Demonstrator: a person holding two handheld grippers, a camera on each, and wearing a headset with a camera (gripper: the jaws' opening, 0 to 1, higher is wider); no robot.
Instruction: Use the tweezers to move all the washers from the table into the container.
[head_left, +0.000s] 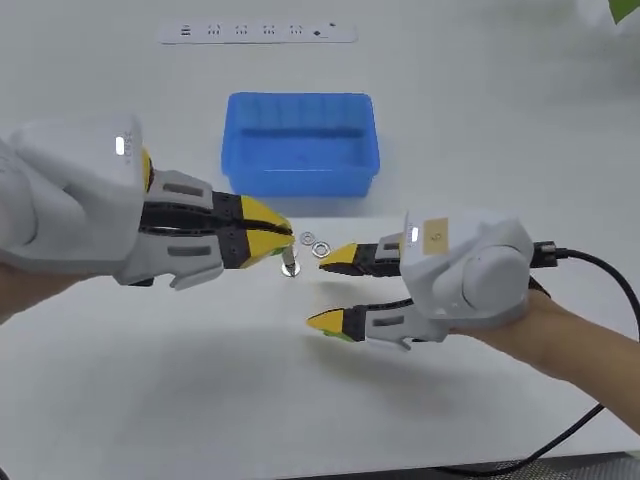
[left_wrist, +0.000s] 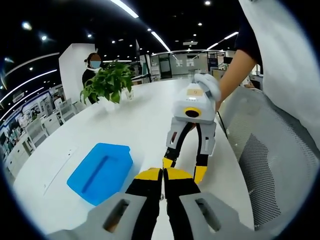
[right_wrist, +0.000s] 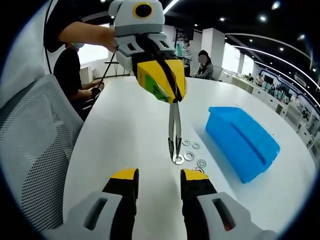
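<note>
My left gripper (head_left: 283, 240) is shut on metal tweezers (head_left: 290, 264), which point down at the white table. In the right gripper view the tweezers (right_wrist: 174, 129) hang from the left gripper (right_wrist: 172, 95), their tips down at one washer (right_wrist: 178, 160). Several more washers (right_wrist: 189, 156) lie just beside it, toward the blue container (right_wrist: 245, 140). Washers (head_left: 320, 249) also lie between the two grippers. My right gripper (head_left: 322, 285) stands open and holds nothing, right of the tweezers. The container (head_left: 300, 140) sits behind the washers. Left gripper (left_wrist: 163, 172) faces the right gripper (left_wrist: 187, 167).
A white power strip (head_left: 258, 32) lies at the table's far edge. A black cable (head_left: 600, 290) trails from the right gripper. A potted plant (left_wrist: 107, 85) stands on the table's far end. A mesh chair (right_wrist: 30, 140) is beside the table.
</note>
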